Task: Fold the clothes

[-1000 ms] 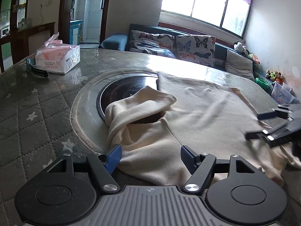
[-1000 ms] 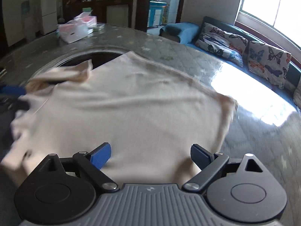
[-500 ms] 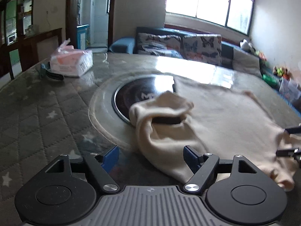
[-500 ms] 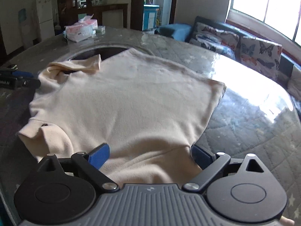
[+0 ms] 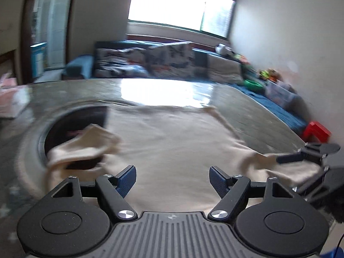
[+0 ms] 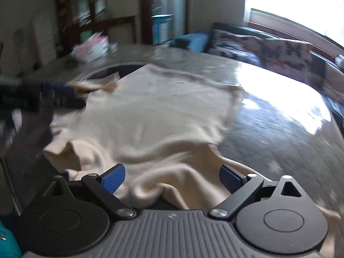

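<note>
Setup step: cream sweater (image 5: pixel 172 142) lay spread on the worktop (image 5: pixel 247 105). Left tool (image 5: pixel 173 177) and right tool (image 6: pixel 172 177) both released, holding nothing. Next move likely called for pinching the sweater's near edge.

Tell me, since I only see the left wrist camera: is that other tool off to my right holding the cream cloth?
Observer: No. In the right wrist view the right gripper has its fingers wide apart. A bunched fold of the cream garment lies between them and is not pinched.
Operator: How does my tool look from there?
Observer: The left gripper is a blur at the left edge, close to the folded-over sleeve.
Operator: What's beyond the table?
Observer: A dark cabinet with glass doors stands past the far side of the table.
</note>
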Motion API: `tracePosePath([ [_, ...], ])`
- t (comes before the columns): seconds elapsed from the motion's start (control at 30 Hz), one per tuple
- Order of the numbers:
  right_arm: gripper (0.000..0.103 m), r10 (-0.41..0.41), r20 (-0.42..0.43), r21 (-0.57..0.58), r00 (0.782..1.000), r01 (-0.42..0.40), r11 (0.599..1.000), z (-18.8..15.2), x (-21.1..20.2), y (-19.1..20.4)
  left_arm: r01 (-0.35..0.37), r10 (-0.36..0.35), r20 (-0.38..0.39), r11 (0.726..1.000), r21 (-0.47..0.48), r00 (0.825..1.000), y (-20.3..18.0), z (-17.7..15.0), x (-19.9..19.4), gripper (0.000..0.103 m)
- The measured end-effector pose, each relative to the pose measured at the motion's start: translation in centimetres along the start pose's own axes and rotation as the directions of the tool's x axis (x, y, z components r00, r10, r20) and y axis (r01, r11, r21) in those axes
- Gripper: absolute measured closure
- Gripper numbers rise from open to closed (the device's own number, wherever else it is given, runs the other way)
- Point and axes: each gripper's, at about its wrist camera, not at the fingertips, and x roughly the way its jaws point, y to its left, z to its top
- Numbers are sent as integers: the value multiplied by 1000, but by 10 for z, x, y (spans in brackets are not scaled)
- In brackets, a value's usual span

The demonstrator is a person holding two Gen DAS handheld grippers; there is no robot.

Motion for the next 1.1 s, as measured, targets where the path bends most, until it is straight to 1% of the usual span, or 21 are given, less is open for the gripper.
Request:
tracePosePath([
  [0.07, 7, -43, 13, 69, 999, 42, 997, -8, -14, -16, 26, -26, -15, 999, 24, 1000, -11, -3, 7, 25],
  [0.13, 7, -99, 3, 136, 995, 98, 986, -17, -22, -34, 55, -54, -24, 997, 47, 998, -21, -6, 10, 25],
  [0.2, 7, -134, -8, 194, 991, 133, 972, -26, -27, -49, 80, -78, -36, 994, 69, 996, -30, -10, 12, 25],
  [0.33, 8, -191, -26, 296, 981, 190, 936, -48, -35, -82, 105, -99, -62, 988, 109, 993, -41, -16, 17, 25],
  [0.43, 8, -213, -44, 340, 976, 215, 915, -58, -34, -99, 119, -108, -82, 983, 138, 991, -49, -21, 21, 25],
  [0.5, 8, -227, -44, 349, 973, 228, 909, -60, -32, -106, 120, -106, -97, 981, 151, 990, -50, -24, 23, 25],
  [0.6, 8, -265, -67, 340, 962, 271, 901, -56, -26, -117, 124, -106, -118, 979, 163, 987, -52, -30, 25, 25],
  [0.73, 7, -304, -94, 294, 948, 318, 901, -47, -14, -126, 120, -98, -120, 974, 194, 988, -55, -36, 25, 25],
  [0.83, 6, -317, -98, 294, 943, 332, 896, -37, -4, -136, 119, -96, -117, 970, 211, 988, -55, -37, 25, 25],
  [0.9, 3, -327, -94, 294, 940, 340, 893, -33, 3, -141, 119, -96, -116, 969, 217, 989, -55, -38, 25, 25],
  [0.97, 2, -336, -83, 300, 938, 345, 889, -32, 7, -145, 119, -96, -114, 968, 222, 989, -56, -39, 25, 24],
  [1.1, 3, -345, -72, 306, 936, 350, 885, -29, 9, -149, 117, -92, -115, 967, 226, 989, -57, -38, 25, 24],
])
